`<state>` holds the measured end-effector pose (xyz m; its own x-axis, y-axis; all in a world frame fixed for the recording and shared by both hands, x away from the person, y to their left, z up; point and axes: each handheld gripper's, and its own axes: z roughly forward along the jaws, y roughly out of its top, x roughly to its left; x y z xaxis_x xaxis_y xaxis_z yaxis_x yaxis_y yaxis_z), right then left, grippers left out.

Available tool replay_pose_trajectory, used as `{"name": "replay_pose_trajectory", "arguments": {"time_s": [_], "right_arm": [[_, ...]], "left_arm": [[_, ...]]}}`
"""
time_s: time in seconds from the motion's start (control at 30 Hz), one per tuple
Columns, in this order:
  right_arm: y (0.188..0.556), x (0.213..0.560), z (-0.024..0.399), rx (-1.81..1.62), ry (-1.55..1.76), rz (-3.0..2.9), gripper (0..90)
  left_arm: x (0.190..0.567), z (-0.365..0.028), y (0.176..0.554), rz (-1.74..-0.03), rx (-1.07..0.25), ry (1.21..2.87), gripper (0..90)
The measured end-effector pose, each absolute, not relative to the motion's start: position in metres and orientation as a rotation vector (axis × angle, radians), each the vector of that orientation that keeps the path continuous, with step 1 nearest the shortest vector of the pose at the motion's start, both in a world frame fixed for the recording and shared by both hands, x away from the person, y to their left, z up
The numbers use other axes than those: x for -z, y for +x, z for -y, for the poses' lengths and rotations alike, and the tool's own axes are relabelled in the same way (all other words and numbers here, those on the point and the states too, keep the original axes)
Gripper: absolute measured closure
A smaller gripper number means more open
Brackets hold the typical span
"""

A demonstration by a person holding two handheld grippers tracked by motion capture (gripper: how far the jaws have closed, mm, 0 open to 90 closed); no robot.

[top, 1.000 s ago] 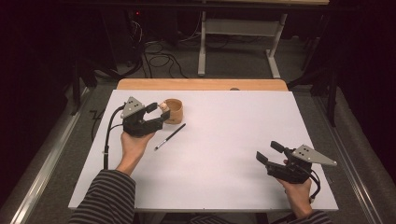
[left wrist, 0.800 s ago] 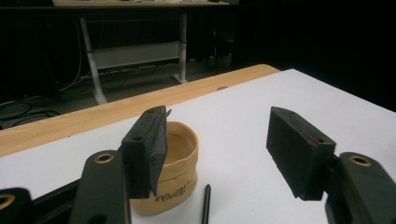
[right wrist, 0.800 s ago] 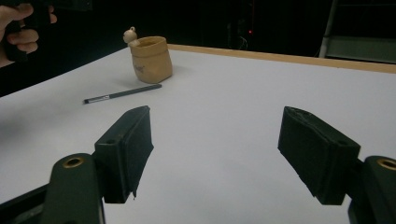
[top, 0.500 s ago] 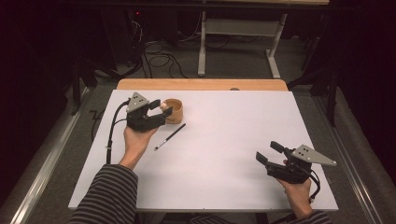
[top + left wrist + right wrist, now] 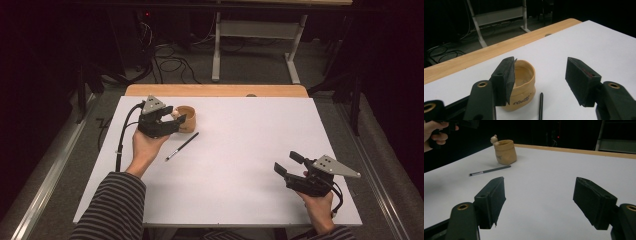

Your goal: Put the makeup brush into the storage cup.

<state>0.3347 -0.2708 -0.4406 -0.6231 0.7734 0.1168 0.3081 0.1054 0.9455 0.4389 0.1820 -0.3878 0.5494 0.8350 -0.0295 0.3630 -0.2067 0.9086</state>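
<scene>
A: Well, where does the tan holder (image 5: 187, 119) stand?

B: On the white counter (image 5: 240, 150), toward its far left part, just short of the wooden strip (image 5: 215, 90) along the far edge. A small rounded knob sticks up at its rim.

A: And the left gripper (image 5: 176, 120)?

B: It sits right at the holder. In the left gripper view its fingers (image 5: 505, 80) are spread wide; they have just been closing a little. One finger stands against the holder's (image 5: 522, 85) rim, the other is well clear of it, so the fingers are released and nothing is clamped.

A: The pen?

B: The black pen (image 5: 182, 146) lies flat on the counter just beside the holder, on the near side, slanting away from it. In the left gripper view its tip (image 5: 540, 105) shows between the two fingers, untouched.

A: The right gripper (image 5: 285, 163)?

B: Well apart from the holder, near the counter's near right corner. Its fingers (image 5: 491, 200) are released too, wide apart over bare counter, pointing toward the holder (image 5: 505, 152) and pen (image 5: 490, 170).
</scene>
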Motion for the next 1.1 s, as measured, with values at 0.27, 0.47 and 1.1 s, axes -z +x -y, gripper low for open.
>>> {"name": "replay_pose_trajectory", "arguments": {"time_s": [0.27, 0.47, 1.1], "right_arm": [[0.335, 0.441, 0.27, -1.53, 1.052, -1.985, 26.7], [0.334, 0.44, 0.271, -1.546, 1.041, -1.975, 26.3], [0.334, 0.44, 0.27, -1.539, 1.046, -1.981, 26.1]], "left_arm": [[0.385, -0.182, 0.441, -0.998, -0.598, 1.841, 39.8], [0.383, -0.183, 0.442, -1.0, -0.591, 1.87, 40.2], [0.378, -0.173, 0.449, -1.028, -0.563, 2.075, 45.1]]}}
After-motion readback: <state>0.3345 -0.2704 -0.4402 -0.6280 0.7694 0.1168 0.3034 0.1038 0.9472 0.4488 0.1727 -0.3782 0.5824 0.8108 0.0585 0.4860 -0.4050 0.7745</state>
